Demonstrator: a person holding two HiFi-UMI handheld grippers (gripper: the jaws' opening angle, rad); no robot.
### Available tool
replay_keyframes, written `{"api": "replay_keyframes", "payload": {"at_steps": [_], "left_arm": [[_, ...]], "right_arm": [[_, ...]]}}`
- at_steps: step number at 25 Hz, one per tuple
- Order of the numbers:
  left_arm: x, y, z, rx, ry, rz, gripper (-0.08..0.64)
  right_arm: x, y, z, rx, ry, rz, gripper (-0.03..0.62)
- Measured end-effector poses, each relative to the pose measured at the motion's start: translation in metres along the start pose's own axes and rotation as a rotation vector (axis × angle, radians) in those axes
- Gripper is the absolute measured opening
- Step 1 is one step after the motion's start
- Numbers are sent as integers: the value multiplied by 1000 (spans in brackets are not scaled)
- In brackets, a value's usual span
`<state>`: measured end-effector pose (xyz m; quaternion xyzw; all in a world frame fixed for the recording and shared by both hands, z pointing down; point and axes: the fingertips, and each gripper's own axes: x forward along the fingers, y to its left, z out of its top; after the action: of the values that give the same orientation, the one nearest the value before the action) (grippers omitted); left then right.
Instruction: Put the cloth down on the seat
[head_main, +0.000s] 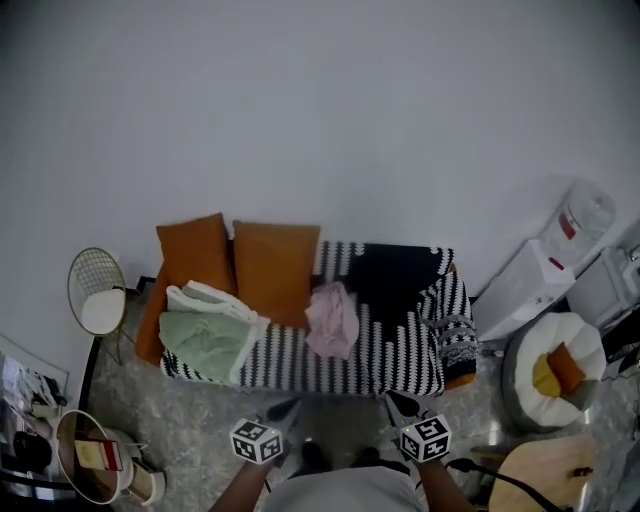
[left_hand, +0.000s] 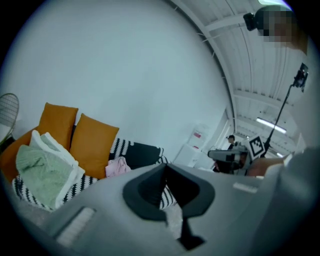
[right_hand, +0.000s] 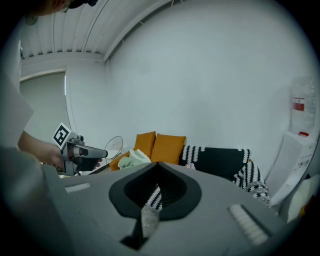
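Observation:
A crumpled pink cloth (head_main: 331, 318) lies on the middle of the striped sofa seat (head_main: 400, 350), in front of two orange cushions (head_main: 275, 268). It shows small in the left gripper view (left_hand: 117, 166). A green and white cloth (head_main: 212, 335) is heaped at the sofa's left end (left_hand: 42, 170). My left gripper (head_main: 288, 408) and right gripper (head_main: 397, 402) hover low in the head view, short of the sofa's front edge. Both are shut with nothing in them. In their own views the left gripper (left_hand: 165, 166) and right gripper (right_hand: 157, 164) point toward the sofa.
A black throw (head_main: 400, 268) drapes over the sofa back at the right. A round wire stool (head_main: 97, 290) stands left of the sofa. A water dispenser (head_main: 560, 250) and a white pouf (head_main: 555, 370) stand at the right. A round side table (head_main: 90, 455) is at lower left.

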<state>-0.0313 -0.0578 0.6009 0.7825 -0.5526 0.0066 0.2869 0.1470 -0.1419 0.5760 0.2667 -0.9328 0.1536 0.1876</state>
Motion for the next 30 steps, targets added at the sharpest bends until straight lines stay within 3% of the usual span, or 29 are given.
{"api": "replay_keyframes", "payload": {"at_steps": [13, 17, 23, 30], "left_arm": [[18, -55, 10, 24, -39, 64, -2], [23, -63, 12, 48, -36, 79, -2], [30, -70, 21, 5, -73, 62, -2], [37, -73, 24, 40, -62, 82, -2]], "right_arm": [[-50, -49, 15, -5, -39, 14, 5], [-55, -55, 16, -5, -44, 21, 5], [-57, -65, 17, 14, -55, 33, 5], [-55, -74, 22, 13, -68, 42, 5]]}}
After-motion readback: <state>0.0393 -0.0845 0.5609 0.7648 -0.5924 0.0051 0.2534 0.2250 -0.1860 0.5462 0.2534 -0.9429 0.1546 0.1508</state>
